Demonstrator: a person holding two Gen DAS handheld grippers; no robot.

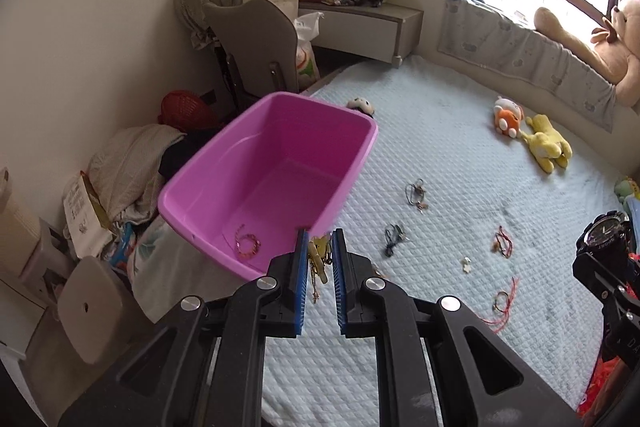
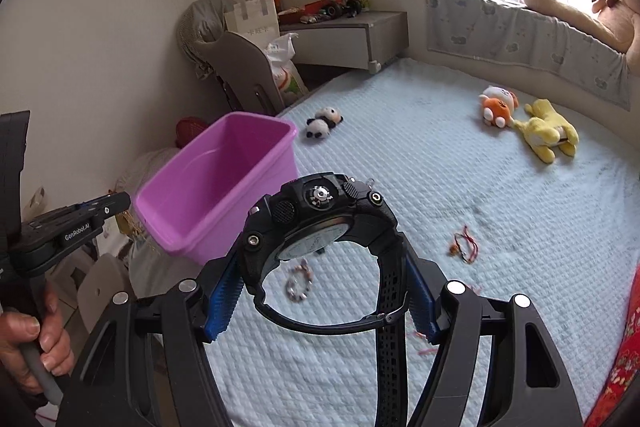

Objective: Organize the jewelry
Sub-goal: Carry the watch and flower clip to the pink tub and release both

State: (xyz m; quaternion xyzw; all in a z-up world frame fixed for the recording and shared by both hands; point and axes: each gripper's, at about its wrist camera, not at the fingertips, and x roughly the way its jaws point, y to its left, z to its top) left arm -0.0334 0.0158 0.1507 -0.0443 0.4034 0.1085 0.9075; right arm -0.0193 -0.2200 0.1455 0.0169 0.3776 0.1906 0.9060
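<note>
My left gripper (image 1: 320, 241) is shut on a gold chain with a yellow charm (image 1: 319, 257) that dangles between its blue pads, just in front of the near rim of the purple bin (image 1: 224, 147). A pink bracelet (image 1: 247, 242) lies on the bin's floor. My right gripper (image 2: 322, 267) is shut on a chunky black sports watch (image 2: 316, 201), pads pressing the strap from both sides, held above the bed. The same watch (image 1: 604, 235) shows at the right edge of the left wrist view. Several loose bracelets and cords (image 1: 416, 193) (image 1: 503, 242) lie on the pale blue quilt (image 1: 460, 147).
The purple bin (image 2: 216, 187) stands at the bed's left edge, with clothes and a stool (image 1: 94, 307) beyond it. Plush toys (image 2: 544, 131) and a small panda (image 2: 322, 123) lie further back. A person's hand (image 2: 36, 347) grips the left gripper's handle. A chair (image 1: 256, 39) and shelf stand by the wall.
</note>
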